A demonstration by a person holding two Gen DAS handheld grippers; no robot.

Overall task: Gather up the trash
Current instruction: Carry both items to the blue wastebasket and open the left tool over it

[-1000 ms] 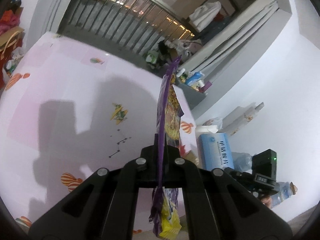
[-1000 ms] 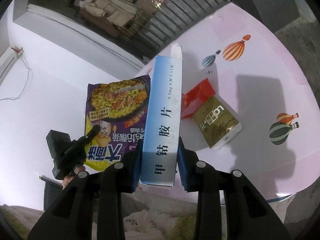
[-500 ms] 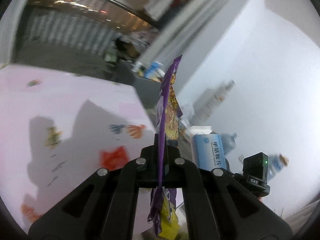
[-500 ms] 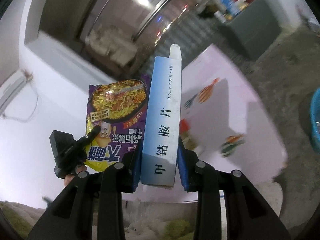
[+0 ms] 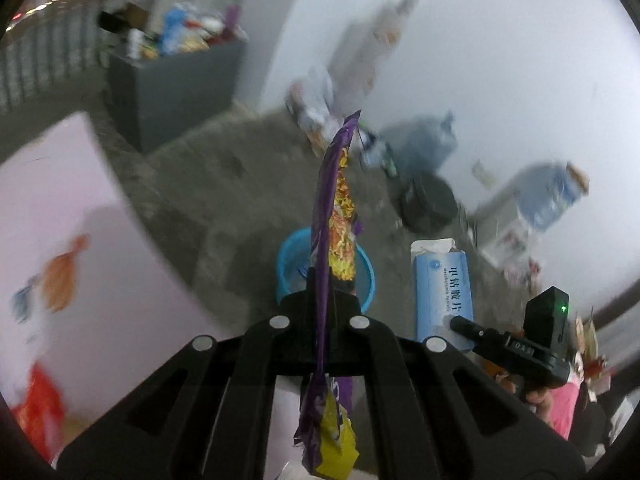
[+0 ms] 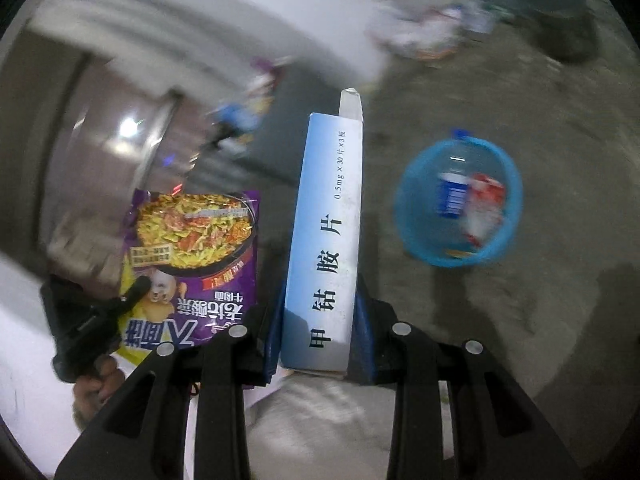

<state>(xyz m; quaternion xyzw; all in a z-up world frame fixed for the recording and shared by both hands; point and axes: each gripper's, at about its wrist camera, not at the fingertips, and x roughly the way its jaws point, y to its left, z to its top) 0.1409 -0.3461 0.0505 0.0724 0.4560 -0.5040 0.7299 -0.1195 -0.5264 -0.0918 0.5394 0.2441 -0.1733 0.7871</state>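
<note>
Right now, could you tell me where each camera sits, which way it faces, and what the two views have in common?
Left wrist: on the left gripper, looking along its fingers down at the grey floor and the blue basket; it grips the purple noodle wrapper edge-on, and the right gripper with its hand shows at right.
Right wrist: on the right gripper, facing the floor; it clamps the blue-white medicine box, with the left gripper at left.
Shared: basket, wrapper and box.
</note>
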